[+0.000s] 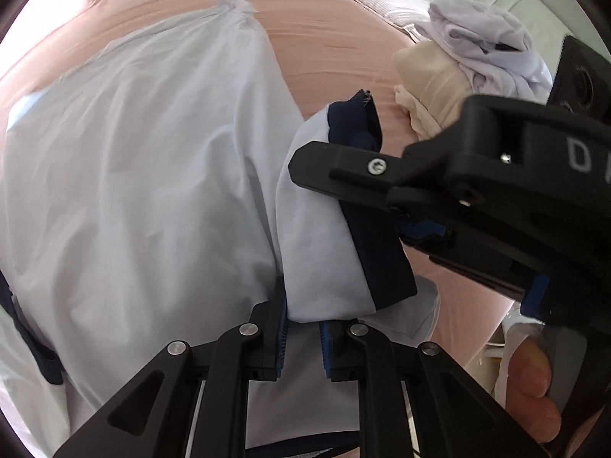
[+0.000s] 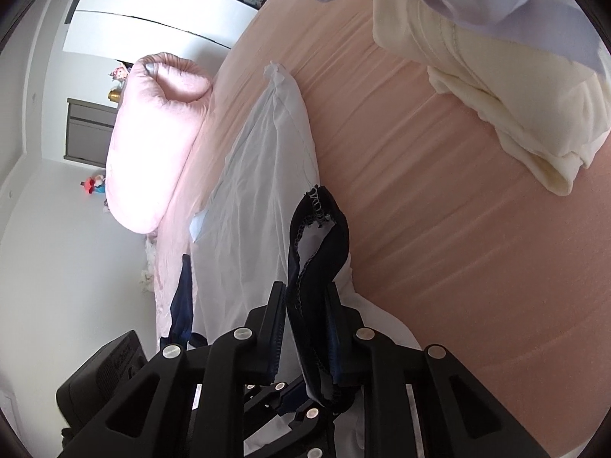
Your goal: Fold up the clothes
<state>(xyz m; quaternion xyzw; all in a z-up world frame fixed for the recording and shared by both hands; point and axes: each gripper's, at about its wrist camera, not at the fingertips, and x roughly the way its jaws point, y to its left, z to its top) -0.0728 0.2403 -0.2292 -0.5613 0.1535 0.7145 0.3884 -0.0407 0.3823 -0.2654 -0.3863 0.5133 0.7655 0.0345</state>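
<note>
Two grippers work close together over a pale blue T-shirt (image 1: 145,175) spread on a bed with a peach-pink sheet (image 1: 336,65). The left gripper (image 1: 301,339) points steeply down at the near edge of the shirt, its fingers (image 1: 277,337) drawn in tight and pinching a fold of the pale fabric at the base of the sleeve (image 1: 324,259). That sleeve ends in a navy cuff (image 1: 378,252), and the right gripper (image 2: 309,328) is clamped on this cuff: in the right wrist view the dark, overlocked band (image 2: 320,244) runs up between its fingers (image 2: 277,328) and loops above them, lifted off the sheet. From the left wrist view the right gripper (image 1: 317,168) reaches in from the right side, with part of a hand (image 1: 530,393) on its handle below. The far end of the shirt is gathered into a small twisted tip (image 1: 236,4). Well apart from it, farther up the bed, lie a crumpled cream garment (image 2: 496,107) and, touching it, a lilac one (image 1: 492,45). A rolled pink quilt (image 2: 152,141) sits at the bed's far edge.
</note>
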